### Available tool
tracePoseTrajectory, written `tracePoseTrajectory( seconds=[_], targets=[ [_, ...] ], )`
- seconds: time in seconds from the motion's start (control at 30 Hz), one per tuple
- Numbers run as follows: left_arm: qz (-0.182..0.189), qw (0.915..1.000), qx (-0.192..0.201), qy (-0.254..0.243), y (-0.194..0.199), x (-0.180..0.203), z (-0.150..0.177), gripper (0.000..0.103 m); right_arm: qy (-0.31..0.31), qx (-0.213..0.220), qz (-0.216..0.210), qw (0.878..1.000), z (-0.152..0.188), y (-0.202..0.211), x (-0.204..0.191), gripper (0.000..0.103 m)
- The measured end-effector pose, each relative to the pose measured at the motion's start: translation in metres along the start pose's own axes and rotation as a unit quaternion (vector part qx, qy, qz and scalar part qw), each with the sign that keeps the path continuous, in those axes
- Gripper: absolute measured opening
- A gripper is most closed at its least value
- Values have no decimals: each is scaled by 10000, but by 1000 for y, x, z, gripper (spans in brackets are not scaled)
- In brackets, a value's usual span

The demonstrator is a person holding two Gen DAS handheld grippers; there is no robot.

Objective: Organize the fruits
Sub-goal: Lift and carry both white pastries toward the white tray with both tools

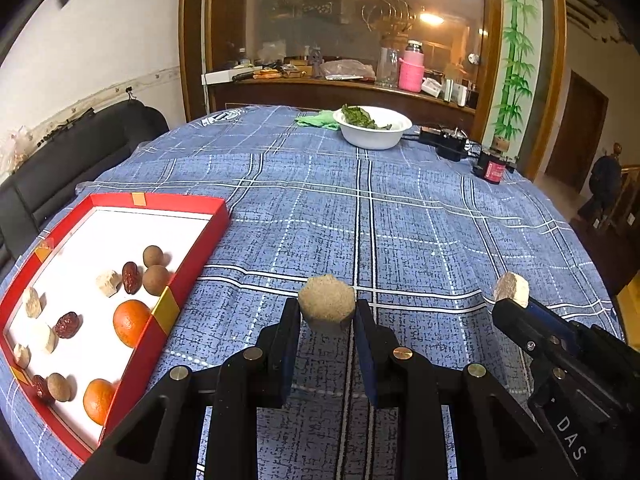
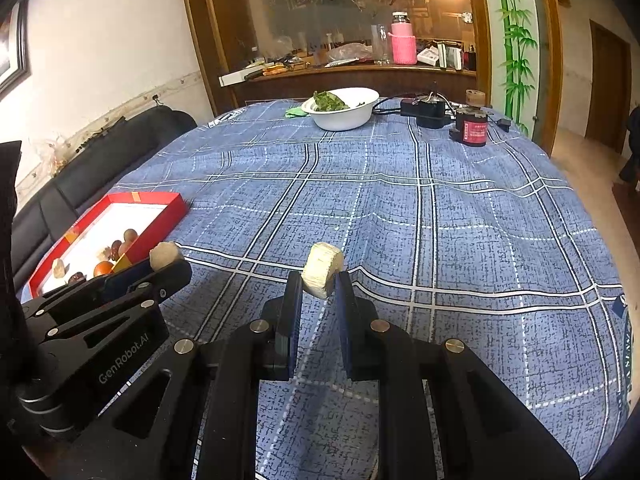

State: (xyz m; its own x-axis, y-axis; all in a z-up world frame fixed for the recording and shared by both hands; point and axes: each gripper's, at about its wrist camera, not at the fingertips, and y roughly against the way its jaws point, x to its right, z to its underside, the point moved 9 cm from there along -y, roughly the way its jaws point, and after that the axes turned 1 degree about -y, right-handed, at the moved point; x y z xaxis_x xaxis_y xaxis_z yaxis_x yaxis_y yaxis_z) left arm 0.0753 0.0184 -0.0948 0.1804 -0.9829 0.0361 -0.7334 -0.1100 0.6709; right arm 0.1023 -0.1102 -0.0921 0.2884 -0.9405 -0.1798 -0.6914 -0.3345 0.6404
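My left gripper [image 1: 327, 312] is shut on a round beige chunk [image 1: 327, 302], held above the blue checked tablecloth just right of the red tray [image 1: 168, 200]. The white-floored tray holds two oranges [image 1: 130, 322], red dates [image 1: 131, 277], brown longans [image 1: 154, 256] and several pale chunks [image 1: 108, 282]. My right gripper [image 2: 319, 284] is shut on a pale ridged slice [image 2: 322, 274], also above the cloth. In the left wrist view the right gripper [image 1: 508, 304] sits to the right of the left one. The right wrist view shows the left gripper [image 2: 168, 266] and red tray [image 2: 176, 206] to its left.
A white bowl [image 1: 374, 128] of green leaves stands at the table's far side, with a green cloth beside it. Black devices with cables and a red-labelled can [image 1: 494, 170] lie at the far right. A black sofa [image 1: 80, 152] runs along the left edge.
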Motion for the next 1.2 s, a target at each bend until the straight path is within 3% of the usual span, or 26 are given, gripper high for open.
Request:
tracePoseTrajectory(
  seconds=[0.67,1.2],
  targets=[
    [-128,9993,249,252,10,-13,-3,26,88,393,53,9992,-10,11,-2,15],
    [-414,9965,424,588,36,-72,13,26,265,687,139,9972,-14,23,-9,15]
  ],
)
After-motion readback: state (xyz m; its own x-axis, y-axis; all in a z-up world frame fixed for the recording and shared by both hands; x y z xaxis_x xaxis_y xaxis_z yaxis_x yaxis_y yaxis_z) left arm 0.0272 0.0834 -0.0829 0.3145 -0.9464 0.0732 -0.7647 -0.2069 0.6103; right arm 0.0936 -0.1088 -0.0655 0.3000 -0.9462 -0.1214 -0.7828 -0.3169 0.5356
